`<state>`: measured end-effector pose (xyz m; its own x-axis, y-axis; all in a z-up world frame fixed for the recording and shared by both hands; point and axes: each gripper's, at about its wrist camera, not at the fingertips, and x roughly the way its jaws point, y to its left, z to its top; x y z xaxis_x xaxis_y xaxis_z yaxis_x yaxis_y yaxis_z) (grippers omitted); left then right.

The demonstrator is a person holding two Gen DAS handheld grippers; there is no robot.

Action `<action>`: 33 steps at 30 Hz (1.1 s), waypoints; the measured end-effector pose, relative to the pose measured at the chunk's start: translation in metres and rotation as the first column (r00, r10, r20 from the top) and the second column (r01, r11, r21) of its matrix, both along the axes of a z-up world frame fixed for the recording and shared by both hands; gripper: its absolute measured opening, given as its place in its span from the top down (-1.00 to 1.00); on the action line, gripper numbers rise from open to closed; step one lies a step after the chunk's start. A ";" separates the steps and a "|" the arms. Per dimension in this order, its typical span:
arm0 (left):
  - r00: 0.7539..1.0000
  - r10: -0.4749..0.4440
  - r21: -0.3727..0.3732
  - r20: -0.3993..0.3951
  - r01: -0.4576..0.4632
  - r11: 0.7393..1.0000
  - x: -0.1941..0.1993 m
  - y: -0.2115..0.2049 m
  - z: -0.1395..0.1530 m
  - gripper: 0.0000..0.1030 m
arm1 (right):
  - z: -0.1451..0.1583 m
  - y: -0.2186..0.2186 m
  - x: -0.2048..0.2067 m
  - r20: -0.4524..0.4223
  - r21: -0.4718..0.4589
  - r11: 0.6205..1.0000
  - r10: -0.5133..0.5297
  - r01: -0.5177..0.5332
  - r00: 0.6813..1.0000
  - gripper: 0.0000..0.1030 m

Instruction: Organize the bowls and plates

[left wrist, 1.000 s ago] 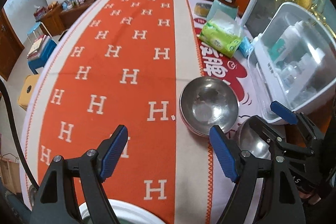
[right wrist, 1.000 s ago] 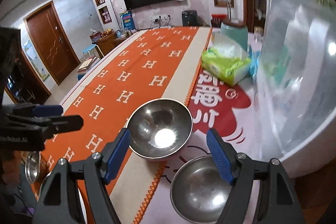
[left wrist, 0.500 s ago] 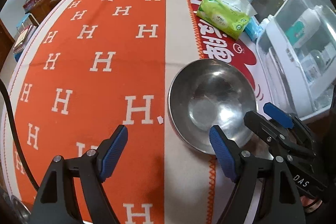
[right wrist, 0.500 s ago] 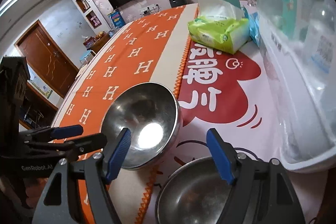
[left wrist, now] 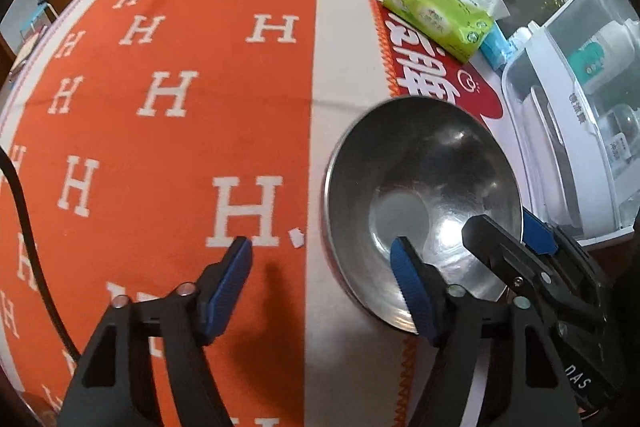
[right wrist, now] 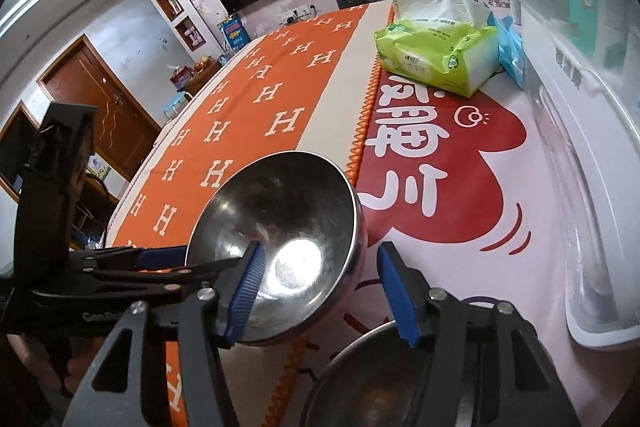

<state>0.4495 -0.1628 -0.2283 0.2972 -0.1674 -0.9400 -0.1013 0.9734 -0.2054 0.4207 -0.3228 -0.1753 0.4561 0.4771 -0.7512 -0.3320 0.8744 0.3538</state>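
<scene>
Since a second ago both grippers have been lowered toward the steel bowl (left wrist: 420, 203), which is now seen larger. The left gripper (left wrist: 324, 263) is closing, one pad inside the bowl over its near rim and the other outside over the orange cloth (left wrist: 160, 147); no pad is seen pressing on the rim. The right gripper (right wrist: 318, 285) is closing too, straddling the bowl's right wall, contact not discernible. The bowl stands mouth up on the cloth's cream border, round, so no long axis can be given. A second bowl (right wrist: 360, 379) is cut off by the frame edge just nearer than the first and largely hidden behind the right gripper. A tissue pack (right wrist: 436, 55) lies well beyond the bowl, and a white plastic box (left wrist: 568, 131) beside it.
</scene>
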 end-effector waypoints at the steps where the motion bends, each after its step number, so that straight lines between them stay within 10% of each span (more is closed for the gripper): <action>1: 1.000 -0.002 0.000 -0.004 0.002 1.000 0.000 -0.001 -0.002 -0.14 | 0.000 0.000 0.000 0.001 -0.003 1.000 0.000 0.000 1.000 -0.03; 12: 0.998 -0.053 -0.037 -0.016 0.052 0.998 0.001 -0.016 -0.008 0.43 | -0.005 -0.008 0.001 -0.016 0.005 1.000 -0.029 0.029 0.999 0.47; 33: 0.998 -0.058 -0.070 -0.029 0.056 0.996 -0.029 -0.022 0.007 0.48 | 0.010 -0.013 -0.014 -0.009 -0.040 0.998 -0.049 0.049 0.999 0.69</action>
<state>0.4206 -0.1846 -0.2210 0.2559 -0.2482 -0.9343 -0.0531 0.9614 -0.2699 0.4064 -0.3362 -0.1657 0.4705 0.4242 -0.7737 -0.2848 0.9029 0.3219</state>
